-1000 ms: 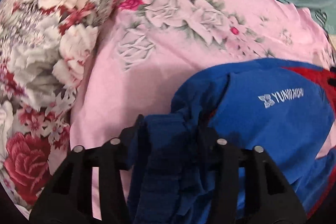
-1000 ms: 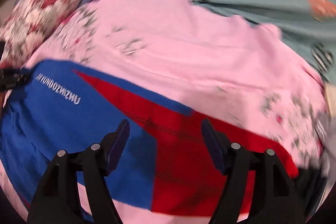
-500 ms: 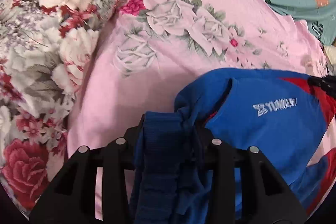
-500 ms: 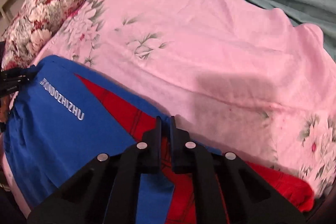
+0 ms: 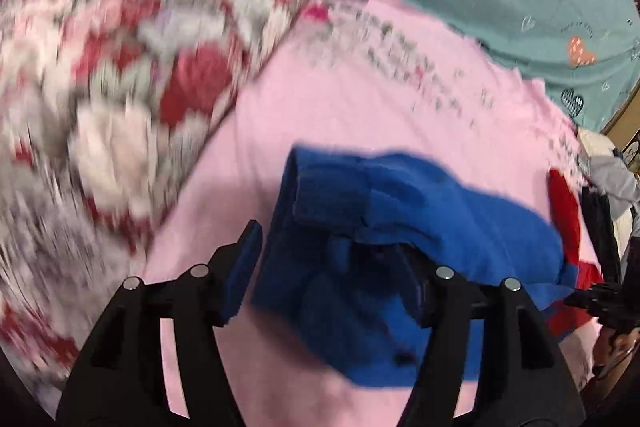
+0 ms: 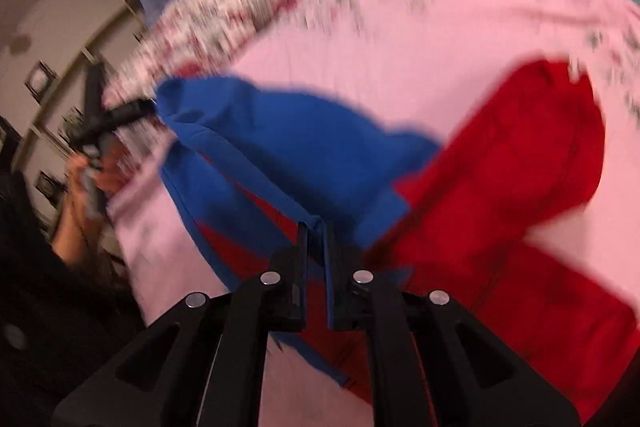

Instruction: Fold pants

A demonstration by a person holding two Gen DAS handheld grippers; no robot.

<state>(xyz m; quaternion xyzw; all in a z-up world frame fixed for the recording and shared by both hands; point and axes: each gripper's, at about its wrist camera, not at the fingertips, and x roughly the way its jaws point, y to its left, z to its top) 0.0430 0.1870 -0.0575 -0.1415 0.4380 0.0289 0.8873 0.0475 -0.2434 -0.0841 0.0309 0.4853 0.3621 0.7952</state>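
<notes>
Mid-fold: right claw (image 6: 316, 247) pinches pants (image 6: 288, 147) at lower centre, left claw (image 5: 332, 267) spread around the waistband; next, lay it flat.

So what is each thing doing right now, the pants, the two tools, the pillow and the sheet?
Pants: blue and red, bunched, partly lifted off the bed.
Left tool: jaws apart, blue cloth between them.
Right tool: shut on the pants' blue edge.
Flowered pillow: lying on the bed.
Pink sheet: spread under the pants.
</notes>
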